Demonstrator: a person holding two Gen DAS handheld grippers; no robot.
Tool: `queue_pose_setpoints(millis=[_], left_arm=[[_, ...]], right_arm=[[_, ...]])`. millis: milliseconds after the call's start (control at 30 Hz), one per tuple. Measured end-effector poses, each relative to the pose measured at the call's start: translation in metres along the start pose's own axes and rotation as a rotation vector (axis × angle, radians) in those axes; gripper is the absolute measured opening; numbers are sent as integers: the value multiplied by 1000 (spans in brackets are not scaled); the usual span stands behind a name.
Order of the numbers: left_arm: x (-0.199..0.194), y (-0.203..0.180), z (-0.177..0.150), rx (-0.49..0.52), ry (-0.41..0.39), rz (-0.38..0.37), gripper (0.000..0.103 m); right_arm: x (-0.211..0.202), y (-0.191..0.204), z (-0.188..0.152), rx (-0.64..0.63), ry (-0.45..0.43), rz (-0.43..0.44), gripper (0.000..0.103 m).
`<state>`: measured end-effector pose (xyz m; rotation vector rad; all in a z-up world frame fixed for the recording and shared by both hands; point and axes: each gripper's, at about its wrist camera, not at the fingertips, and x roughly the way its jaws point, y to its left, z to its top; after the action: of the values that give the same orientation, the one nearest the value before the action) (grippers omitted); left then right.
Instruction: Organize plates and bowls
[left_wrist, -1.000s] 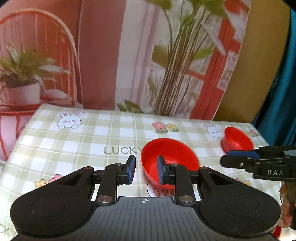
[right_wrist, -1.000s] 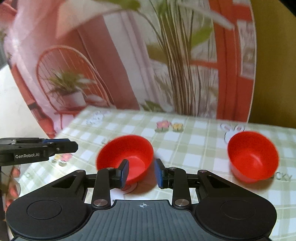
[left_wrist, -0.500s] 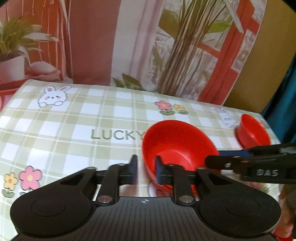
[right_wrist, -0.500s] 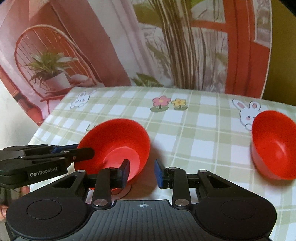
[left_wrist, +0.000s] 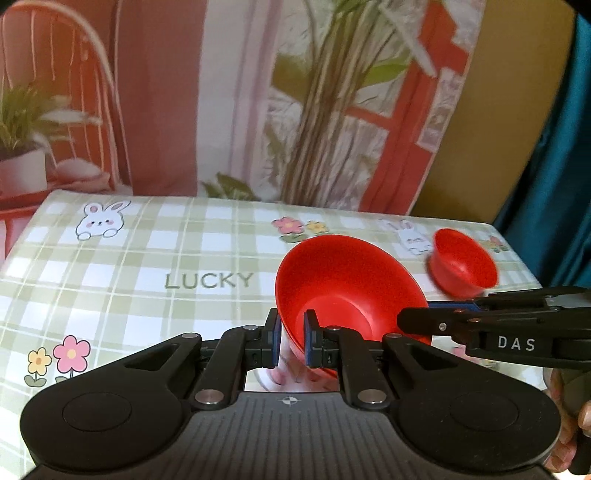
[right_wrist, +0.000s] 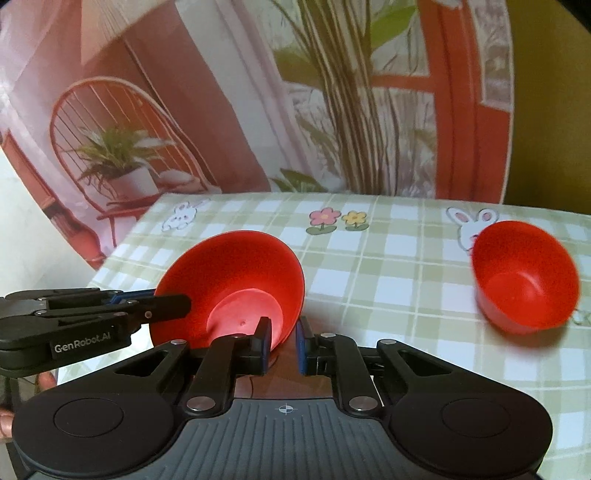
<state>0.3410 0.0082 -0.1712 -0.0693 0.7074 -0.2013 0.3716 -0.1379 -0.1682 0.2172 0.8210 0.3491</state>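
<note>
The left tool (left_wrist: 290, 341) pinches the near rim of a wide red bowl (left_wrist: 347, 284), one finger inside the wall and one outside, the gap between them narrow; the bowl is tilted, its mouth turned toward the camera, above a bench (left_wrist: 147, 295) covered in a green-and-white checked cloth printed with rabbits, flowers and the word LUCKY; whether its base touches the cloth cannot be told. The right tool (right_wrist: 282, 341) grips the same bowl's (right_wrist: 236, 288) rim at another point, its left finger inside the wall, its right finger outside, the jaws likewise narrow; each tool reaches in from the side of the other's view. A second, smaller red bowl (right_wrist: 524, 277) sits well apart to the right on the cloth, near a printed rabbit; behind the bench hangs a backdrop (right_wrist: 258, 92) picturing a chair, potted plants and a red window frame.
</note>
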Motion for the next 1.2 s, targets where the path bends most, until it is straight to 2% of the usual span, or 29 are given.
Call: queue_pose_setpoints(millis=[233,367,633,867,1200], left_arm=[[-26,-39,-5,36,-8,-30,15],[-37,-62,-12,52,-14,-54,16],[-42,-107,-32,99,24,-109,17],[-41,-134,-50,142,59,-157,18],[-35,-150,-73,204,135,-192,18]], right_arm=[[-51,-15,-13,1,-40,-12,13],[-82,-30,-28,46,-83,-8,14],[-124,-63,-65,108,-118,-28,14],[-147,-79,-95,139,-147,-72,14],[-159,-97,-139,222,-121,-63,14]])
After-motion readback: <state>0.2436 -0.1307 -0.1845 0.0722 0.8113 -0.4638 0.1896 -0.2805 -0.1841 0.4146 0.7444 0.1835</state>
